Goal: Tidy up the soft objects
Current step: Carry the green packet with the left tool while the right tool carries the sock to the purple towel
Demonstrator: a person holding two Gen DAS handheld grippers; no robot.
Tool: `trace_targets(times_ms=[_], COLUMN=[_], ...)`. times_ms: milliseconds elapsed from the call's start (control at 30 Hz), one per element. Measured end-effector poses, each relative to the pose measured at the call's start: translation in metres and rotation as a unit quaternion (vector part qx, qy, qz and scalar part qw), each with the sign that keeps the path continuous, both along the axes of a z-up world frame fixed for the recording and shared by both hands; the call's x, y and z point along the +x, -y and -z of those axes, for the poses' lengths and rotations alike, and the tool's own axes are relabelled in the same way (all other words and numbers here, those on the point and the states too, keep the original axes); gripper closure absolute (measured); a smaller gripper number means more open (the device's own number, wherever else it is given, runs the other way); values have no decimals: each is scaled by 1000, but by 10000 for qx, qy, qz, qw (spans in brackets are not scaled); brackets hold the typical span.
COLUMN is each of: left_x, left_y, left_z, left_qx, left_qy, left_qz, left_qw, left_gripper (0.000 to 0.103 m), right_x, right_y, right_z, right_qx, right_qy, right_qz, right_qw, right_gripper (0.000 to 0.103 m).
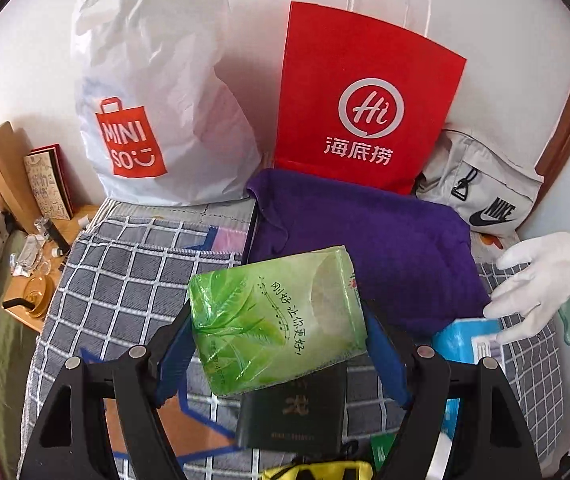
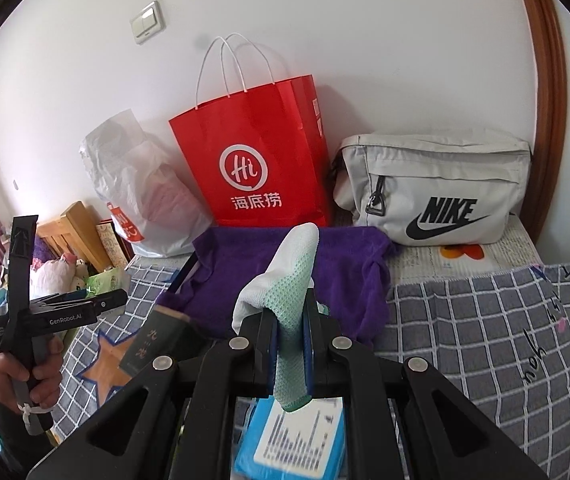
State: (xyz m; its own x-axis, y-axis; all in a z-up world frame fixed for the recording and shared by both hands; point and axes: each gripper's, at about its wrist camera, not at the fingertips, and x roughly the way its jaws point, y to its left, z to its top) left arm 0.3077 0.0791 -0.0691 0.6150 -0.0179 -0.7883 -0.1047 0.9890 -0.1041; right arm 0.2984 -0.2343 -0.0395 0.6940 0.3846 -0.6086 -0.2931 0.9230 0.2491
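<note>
My left gripper [image 1: 281, 320] is shut on a green tissue pack [image 1: 277, 320] and holds it above the checked bedspread [image 1: 125, 280]. My right gripper [image 2: 291, 316] is shut on a white and mint glove [image 2: 291, 288], which hangs limp in the left wrist view [image 1: 541, 284]. A purple towel [image 1: 365, 232] lies ahead of both grippers; it also shows in the right wrist view [image 2: 285, 280]. A dark booklet [image 1: 297, 408] lies under the tissue pack. A blue packet [image 2: 297, 440] lies under the right gripper.
Against the wall stand a white Miniso bag [image 1: 153, 92], a red paper bag [image 1: 361, 100] and a grey Nike pouch [image 2: 437, 188]. A wooden side table [image 1: 37, 264] with small items is at the left. A yellow item [image 1: 317, 472] lies at the bottom edge.
</note>
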Motion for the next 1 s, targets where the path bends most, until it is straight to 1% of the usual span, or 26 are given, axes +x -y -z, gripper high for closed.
trace_targets(times_ms=[200,333,467,633,767,867,1000], left_x=[36,61,87,119,142,156,168], left_y=[-5,-2,2,9,16,18,21], left_z=[13,22,33,48,62,74,83], left_qx=[-141,-20,-76,-275,-254,-408,-379], left_qy=[-144,-212,-320,-495,-630,-774,-827], left_qz=[-82,-101,-74,20,103,120,101], left_qw=[9998,9997,9994,9984,9976,9961,9958], left_gripper=[26,26,26,26,26,26,26], right_x=[46,78,104,122,133,141,151], right_y=[-7,-11,-18,-24,-26,-26,-26], right_z=[11,22,31,45,60,70,86], right_qx=[-41,-97,-240,-202,-306,-335,-433], right_qy=[-100,-261,-325,-395,-508,-576,-768], right_qz=[-19,-51,-81,-201,-257,-268,-314], right_qw=[9999,9996,9992,9988,9979,9974,9956], right_gripper=[93,93,93,92,91,91,91])
